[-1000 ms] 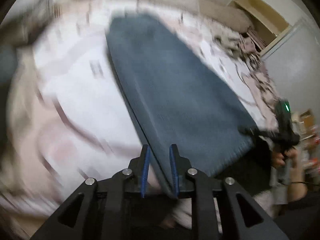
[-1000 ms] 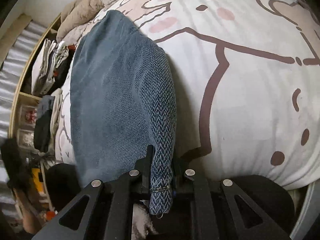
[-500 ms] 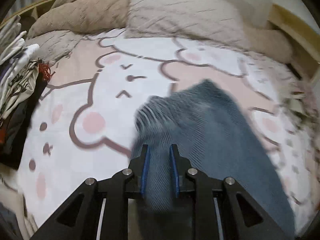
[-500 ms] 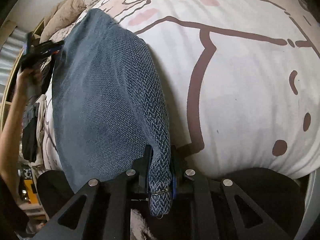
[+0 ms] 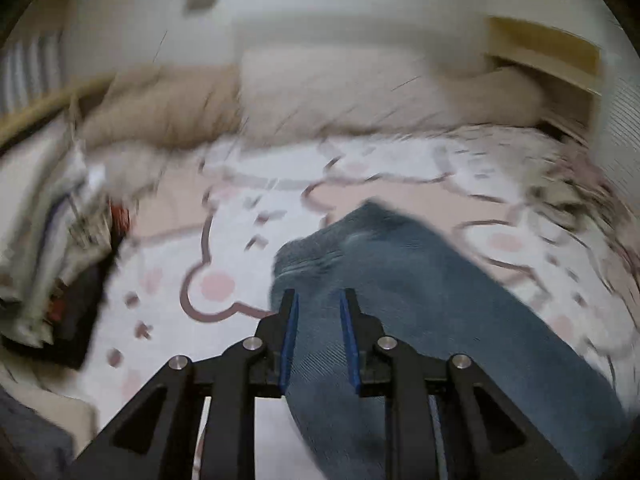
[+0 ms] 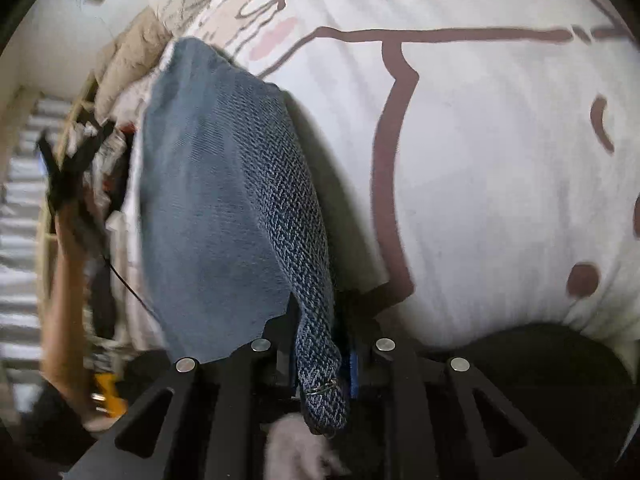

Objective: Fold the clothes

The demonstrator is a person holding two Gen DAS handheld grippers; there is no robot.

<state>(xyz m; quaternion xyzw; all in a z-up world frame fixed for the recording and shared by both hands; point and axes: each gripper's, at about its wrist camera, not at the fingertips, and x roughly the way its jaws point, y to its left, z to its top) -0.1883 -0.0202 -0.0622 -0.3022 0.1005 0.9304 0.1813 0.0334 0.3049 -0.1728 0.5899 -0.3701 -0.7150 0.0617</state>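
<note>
A blue-grey knitted garment (image 5: pixel 432 300) lies stretched over a white bedspread with a pink cartoon bear print (image 5: pixel 192 264). My left gripper (image 5: pixel 318 300) is shut on one end of the garment, which bunches between the blue pads. My right gripper (image 6: pixel 320 328) is shut on the other end, and a herringbone-knit edge (image 6: pixel 316 360) hangs down through its jaws. In the right wrist view the garment (image 6: pixel 208 208) runs from my jaws towards the left gripper (image 6: pixel 68 176), held in a bare arm at the far left.
Beige pillows and a quilt (image 5: pixel 304 92) lie at the head of the bed. A stack of folded clothes (image 5: pixel 52 240) sits at the bed's left side. A wooden shelf (image 5: pixel 548 56) stands at the back right. The bedspread (image 6: pixel 500 184) fills the right wrist view.
My left gripper has carried its end of the garment across the bed and up towards the pillows. The right gripper has kept its hold near the bed's edge.
</note>
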